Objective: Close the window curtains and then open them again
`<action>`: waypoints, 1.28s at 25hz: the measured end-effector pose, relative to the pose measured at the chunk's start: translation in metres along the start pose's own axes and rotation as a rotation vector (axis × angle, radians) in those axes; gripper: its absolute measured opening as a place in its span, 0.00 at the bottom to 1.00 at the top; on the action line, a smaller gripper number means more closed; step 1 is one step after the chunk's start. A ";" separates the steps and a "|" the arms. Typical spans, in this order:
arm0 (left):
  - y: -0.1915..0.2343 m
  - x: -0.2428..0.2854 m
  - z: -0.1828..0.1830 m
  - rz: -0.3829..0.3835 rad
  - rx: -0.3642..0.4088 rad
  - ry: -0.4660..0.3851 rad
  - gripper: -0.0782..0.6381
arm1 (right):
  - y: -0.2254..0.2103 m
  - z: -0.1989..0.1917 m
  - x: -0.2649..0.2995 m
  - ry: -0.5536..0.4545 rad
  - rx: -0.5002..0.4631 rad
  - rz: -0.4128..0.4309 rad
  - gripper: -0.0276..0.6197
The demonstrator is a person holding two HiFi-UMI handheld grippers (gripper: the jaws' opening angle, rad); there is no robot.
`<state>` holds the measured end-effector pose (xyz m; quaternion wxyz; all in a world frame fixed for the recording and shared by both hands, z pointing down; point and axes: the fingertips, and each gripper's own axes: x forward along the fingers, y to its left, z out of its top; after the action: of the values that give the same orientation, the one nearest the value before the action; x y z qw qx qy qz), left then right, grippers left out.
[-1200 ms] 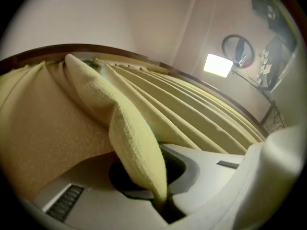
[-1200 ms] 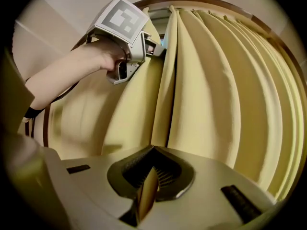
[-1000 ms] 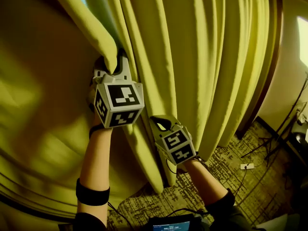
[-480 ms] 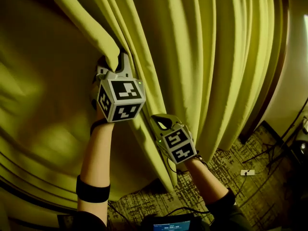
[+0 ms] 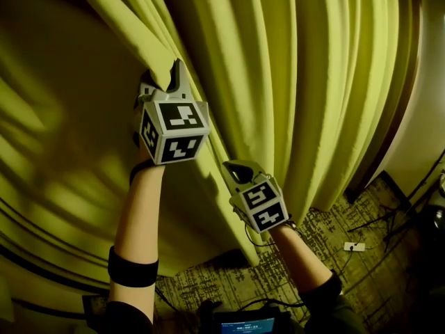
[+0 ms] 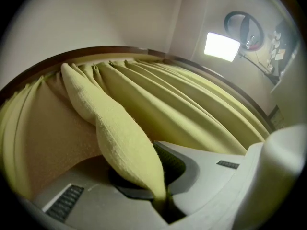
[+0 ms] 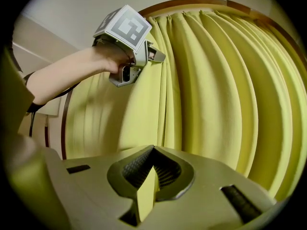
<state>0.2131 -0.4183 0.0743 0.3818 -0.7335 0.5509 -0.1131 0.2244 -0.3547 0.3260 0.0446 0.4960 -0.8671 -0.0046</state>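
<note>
I've got the left gripper (image 6: 162, 198) clamped on a high fold of the curtain (image 5: 299, 82) and the right gripper (image 7: 145, 186) pinching its edge lower down. Two grips at different heights should drag the hanging cloth sideways evenly, without it twisting.

Left hand-held gripper (image 5: 165, 81) sits up and left, right hand-held gripper (image 5: 235, 171) lower and to its right, each with a fold of the curtain (image 5: 313, 82) between its jaws. The curtain hangs ahead of both, with the frame post (image 5: 400, 89) at its right edge. On the floor (image 5: 327, 235) right of the hem lie cables (image 5: 389, 218), with a small socket block (image 5: 353, 245) near them.
</note>
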 end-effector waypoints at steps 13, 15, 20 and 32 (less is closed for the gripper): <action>0.011 -0.049 -0.056 -0.031 -0.053 0.073 0.45 | 0.024 -0.036 -0.016 0.039 0.046 -0.012 0.07; 0.024 -0.079 -0.064 -0.015 -0.057 0.068 0.51 | 0.042 -0.041 -0.023 0.056 0.040 -0.018 0.07; 0.058 -0.129 -0.091 0.025 -0.052 0.086 0.57 | 0.082 -0.041 -0.031 0.078 0.043 -0.030 0.07; 0.048 -0.288 -0.154 -0.054 -0.159 0.159 0.56 | 0.173 -0.060 -0.087 0.125 0.011 -0.073 0.07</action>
<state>-0.0179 -0.2326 0.2205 0.2742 -0.7646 0.5669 -0.1369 0.1246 -0.1904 0.3882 0.0957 0.5269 -0.8440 0.0293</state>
